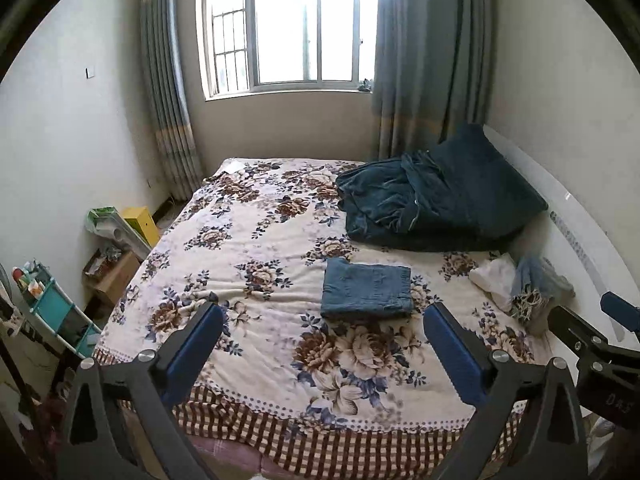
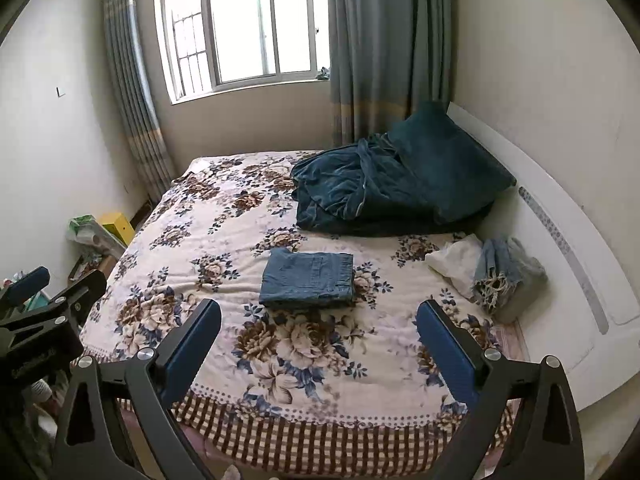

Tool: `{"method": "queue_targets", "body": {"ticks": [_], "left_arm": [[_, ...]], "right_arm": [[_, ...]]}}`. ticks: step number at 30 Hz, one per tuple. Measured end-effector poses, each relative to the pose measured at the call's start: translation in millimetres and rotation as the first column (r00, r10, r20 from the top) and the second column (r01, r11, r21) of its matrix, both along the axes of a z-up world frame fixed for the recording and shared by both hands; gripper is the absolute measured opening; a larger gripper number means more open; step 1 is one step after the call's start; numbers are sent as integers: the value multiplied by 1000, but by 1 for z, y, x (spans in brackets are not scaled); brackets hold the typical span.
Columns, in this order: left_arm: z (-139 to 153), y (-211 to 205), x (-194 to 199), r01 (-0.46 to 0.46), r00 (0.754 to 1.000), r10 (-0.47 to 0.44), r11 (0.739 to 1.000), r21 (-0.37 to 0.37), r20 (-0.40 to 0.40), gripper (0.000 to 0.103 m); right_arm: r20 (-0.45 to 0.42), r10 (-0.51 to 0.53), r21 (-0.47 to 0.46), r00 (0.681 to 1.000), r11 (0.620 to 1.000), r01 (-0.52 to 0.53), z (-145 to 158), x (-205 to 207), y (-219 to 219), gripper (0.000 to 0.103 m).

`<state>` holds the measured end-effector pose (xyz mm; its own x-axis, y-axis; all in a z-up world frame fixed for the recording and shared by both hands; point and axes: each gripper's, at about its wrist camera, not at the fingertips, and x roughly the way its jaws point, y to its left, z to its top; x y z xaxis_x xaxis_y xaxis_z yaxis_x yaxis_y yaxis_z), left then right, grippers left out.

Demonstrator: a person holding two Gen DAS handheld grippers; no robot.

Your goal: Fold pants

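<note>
Both tools fill the lower edge of their own views. Left tool [image 1: 320, 344]: blue pads spread wide, nothing between them. Right tool [image 2: 318, 340]: same, released and empty. Neither touches cloth.

Pants [image 1: 367, 290]: blue denim, lying as a compact folded rectangle on the flowered bedspread [image 1: 248, 248], about mid-bed, on the near side of the heaped dark green blanket [image 1: 432, 196]. Edges look squared and layers stacked; judged folded, task at or near its end.

Key relation: the pants lie ahead of and below both tools, well apart from either. Long axis of the bundle runs roughly left-right across both views. In the left wrist view it sits right of centre, toward the right-hand finger; in the right wrist view it sits slightly left of centre. So it lies between the two hands, neither clearly nearer. Any further tidy or lift would call for a forward, downward reach.

Hard to make out:
- number of layers in the bundle; its underside is hidden
- small pile by the white headboard [image 2: 560, 216]: white cloth [image 2: 454, 260] and a frayed blue-grey garment [image 2: 506, 276], kind uncertain
- clutter on the floor left of the bed, distorted at the fisheye edge
</note>
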<state>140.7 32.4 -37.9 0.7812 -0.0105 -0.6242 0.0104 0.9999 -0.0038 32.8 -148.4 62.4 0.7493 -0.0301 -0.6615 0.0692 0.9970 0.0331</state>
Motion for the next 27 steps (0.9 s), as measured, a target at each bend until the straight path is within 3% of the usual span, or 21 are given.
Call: {"method": "queue_targets", "body": {"ticks": [18, 27], "left_arm": [[-53, -23, 57, -41, 998, 43, 998, 53, -47, 103], [-84, -34, 93, -29, 991, 36, 998, 58, -128, 103]], "right_arm": [[-15, -67, -52, 998, 996, 66, -56, 86, -32, 101], [-81, -71, -63, 994, 996, 66, -101, 132, -40, 101]]}}
